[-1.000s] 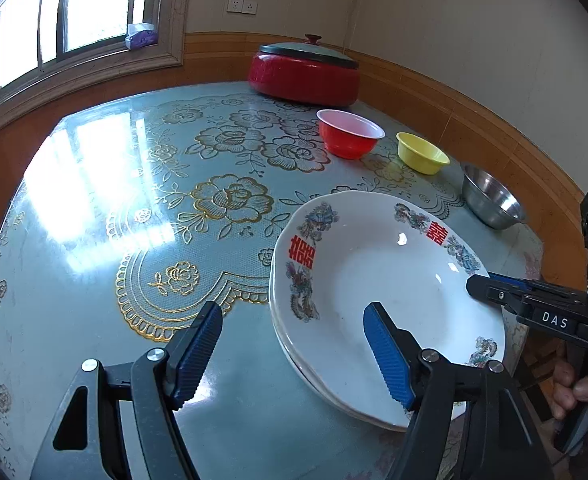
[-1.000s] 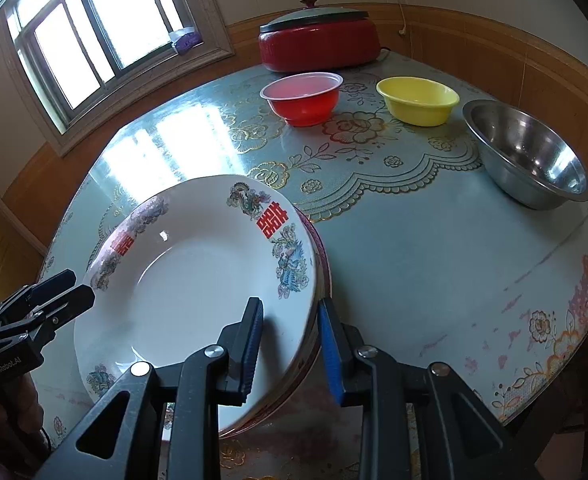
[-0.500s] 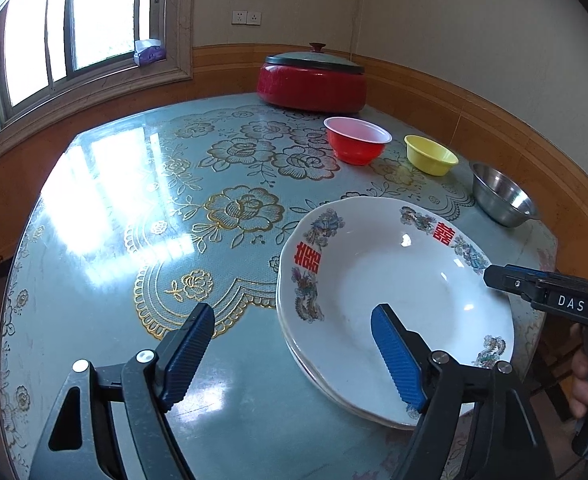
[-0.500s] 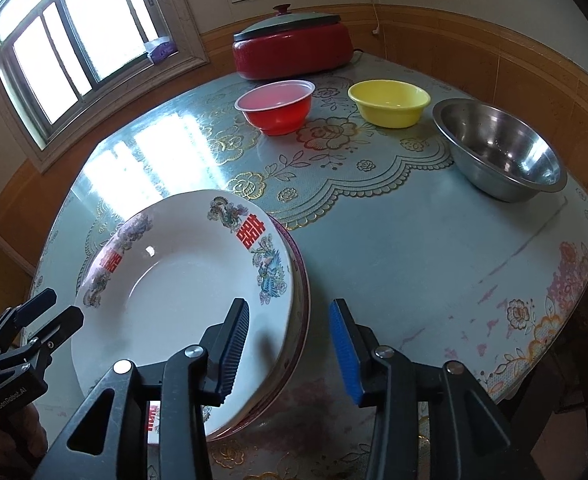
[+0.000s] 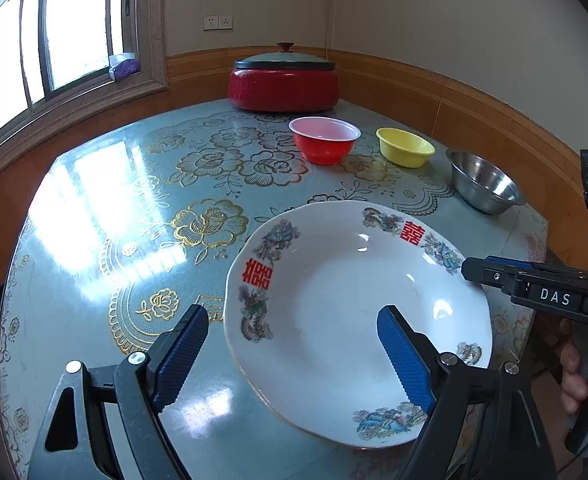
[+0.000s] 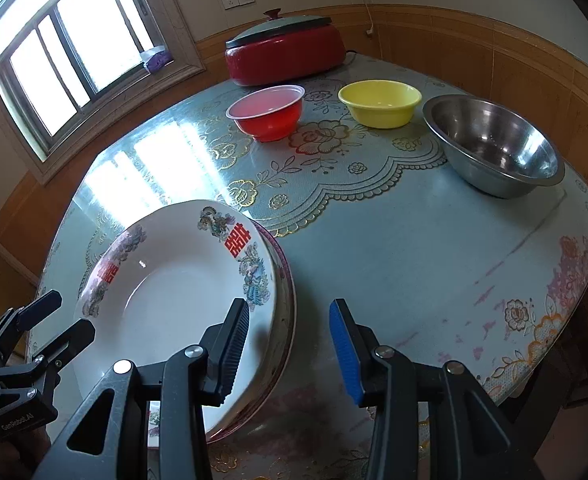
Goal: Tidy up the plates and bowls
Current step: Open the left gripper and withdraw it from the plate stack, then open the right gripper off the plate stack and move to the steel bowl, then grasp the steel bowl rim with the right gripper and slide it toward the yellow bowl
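Observation:
A stack of white plates [image 5: 334, 300] with red characters and floral rims lies on the table near its front edge; it also shows in the right wrist view [image 6: 173, 300], with a pink-rimmed plate at the bottom. My left gripper [image 5: 289, 352] is open and empty, above the stack's near edge. My right gripper [image 6: 289, 348] is open and empty, just behind the stack's right rim. A red bowl [image 5: 324, 144], a yellow bowl [image 5: 405, 153] and a steel bowl [image 5: 484, 182] stand apart at the far right.
A red lidded cooker [image 5: 283, 78] stands at the table's back edge by the wall. The round table [image 5: 93, 208] has a glossy floral cover. A window [image 5: 33, 52] is at the left. The table edge [image 6: 554, 360] is close on the right.
Both grippers pulled back and up from the plate stack. The right gripper's jaws opened wider and came off the stack's rim. The plates stayed in place.

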Motion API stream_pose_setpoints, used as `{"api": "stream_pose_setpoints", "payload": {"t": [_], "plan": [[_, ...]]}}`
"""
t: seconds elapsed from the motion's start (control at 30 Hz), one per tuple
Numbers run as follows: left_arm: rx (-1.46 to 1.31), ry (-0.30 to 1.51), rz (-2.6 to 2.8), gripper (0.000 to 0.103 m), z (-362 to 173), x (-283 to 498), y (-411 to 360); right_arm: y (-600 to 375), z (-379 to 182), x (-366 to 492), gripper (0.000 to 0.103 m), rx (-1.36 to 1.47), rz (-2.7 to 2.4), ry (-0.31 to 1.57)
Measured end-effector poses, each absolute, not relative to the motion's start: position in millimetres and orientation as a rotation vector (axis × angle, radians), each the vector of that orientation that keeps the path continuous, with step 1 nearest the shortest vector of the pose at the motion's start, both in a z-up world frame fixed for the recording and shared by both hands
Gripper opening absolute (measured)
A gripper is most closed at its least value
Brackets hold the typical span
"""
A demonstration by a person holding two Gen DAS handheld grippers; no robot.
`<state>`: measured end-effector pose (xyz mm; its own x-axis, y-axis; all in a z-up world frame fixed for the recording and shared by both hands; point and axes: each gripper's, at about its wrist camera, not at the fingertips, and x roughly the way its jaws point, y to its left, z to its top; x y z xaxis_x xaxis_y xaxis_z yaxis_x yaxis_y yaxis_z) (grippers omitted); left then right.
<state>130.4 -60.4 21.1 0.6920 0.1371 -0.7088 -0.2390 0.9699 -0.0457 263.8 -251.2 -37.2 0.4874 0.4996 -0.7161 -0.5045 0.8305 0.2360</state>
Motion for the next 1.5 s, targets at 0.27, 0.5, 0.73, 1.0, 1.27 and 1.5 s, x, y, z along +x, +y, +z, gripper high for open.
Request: {"api": "stream_pose_setpoints", "payload": {"t": [0.27,0.5,0.73,1.0,1.27,1.5], "plan": [[-0.119,0.791,0.201,0.087,29,164,-88,-291,-32,302,0.042,0.076,0.589,0.867],[-0.127,0.805,0.145,0.087,37,212,-134,-358,-19,356,0.042,0.158,0.549,0.86],[-0.229,0.875,0.098,0.082,28,278,-175,-443,-7,418,0.042,0.28,0.468,0.823],[-0.348,0.927,0.042,0.057,14,355,-206,-477,-14,491,0.042,0.344,0.499,0.862],[-0.435,0.943,0.036,0.05,1,397,-225,-458,-25,548,0.042,0.272,0.598,0.902],[-0.494,0.937,0.068,0.052,-2,417,-224,-438,-36,571,0.031,0.172,0.659,0.932]]}}
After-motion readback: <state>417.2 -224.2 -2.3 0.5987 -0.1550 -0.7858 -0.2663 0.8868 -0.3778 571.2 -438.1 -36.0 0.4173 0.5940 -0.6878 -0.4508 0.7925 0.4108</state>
